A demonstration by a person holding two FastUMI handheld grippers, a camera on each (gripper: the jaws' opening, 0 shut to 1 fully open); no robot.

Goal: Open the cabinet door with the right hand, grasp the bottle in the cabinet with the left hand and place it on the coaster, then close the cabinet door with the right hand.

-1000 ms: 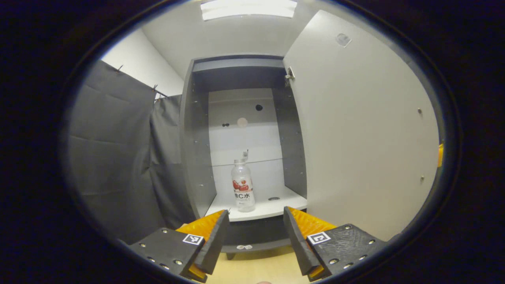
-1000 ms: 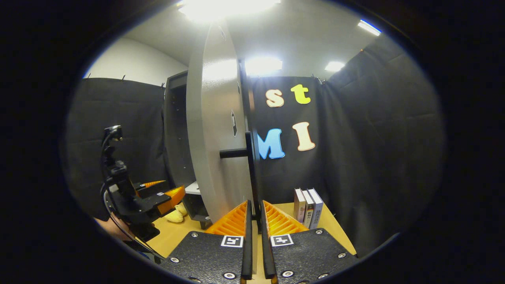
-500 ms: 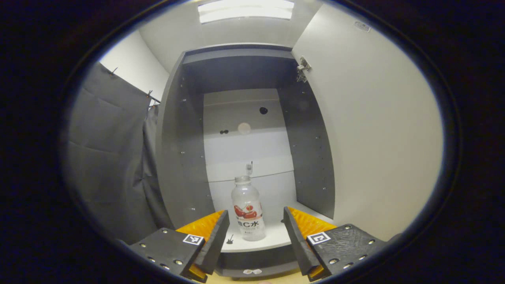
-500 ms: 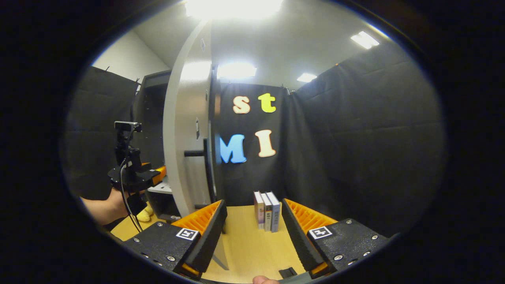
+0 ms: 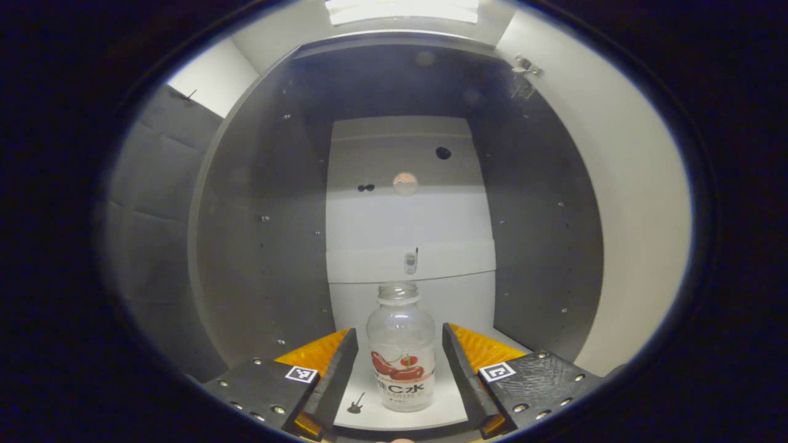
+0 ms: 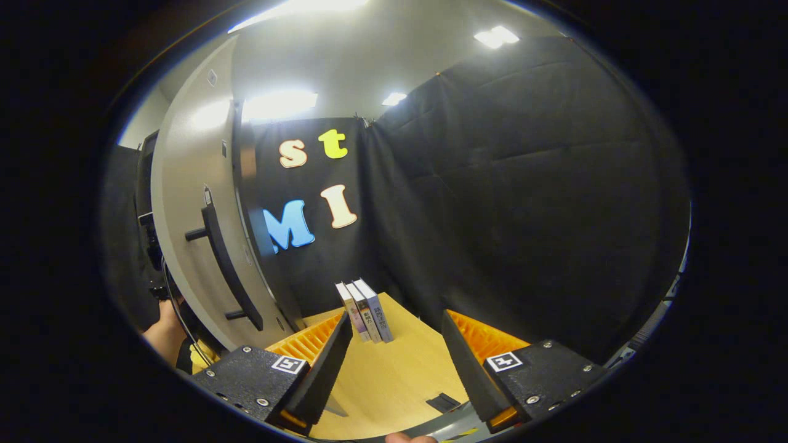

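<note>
Both fingers of my left gripper (image 5: 399, 363) now flank the clear bottle (image 5: 401, 352), spread, not yet touching; my right gripper (image 6: 397, 360) has released the door handle (image 6: 226, 264), empty; squeezing comes next

Three books (image 6: 364, 309) upright, side by side, on a pale wooden tabletop (image 6: 394, 375), close to black cloth (image 6: 523, 203) hung as the booth's wall. Small flat dark piece (image 6: 441, 403) lying on that wood near the lower edge of the right gripper view. Something yellow (image 6: 198, 357), partly hidden, low at the left. Bright ceiling lights (image 6: 495, 37) overhead. In the left gripper view, grey cloth (image 5: 154, 203) at the left, white wall (image 5: 212, 86) above it.
</note>
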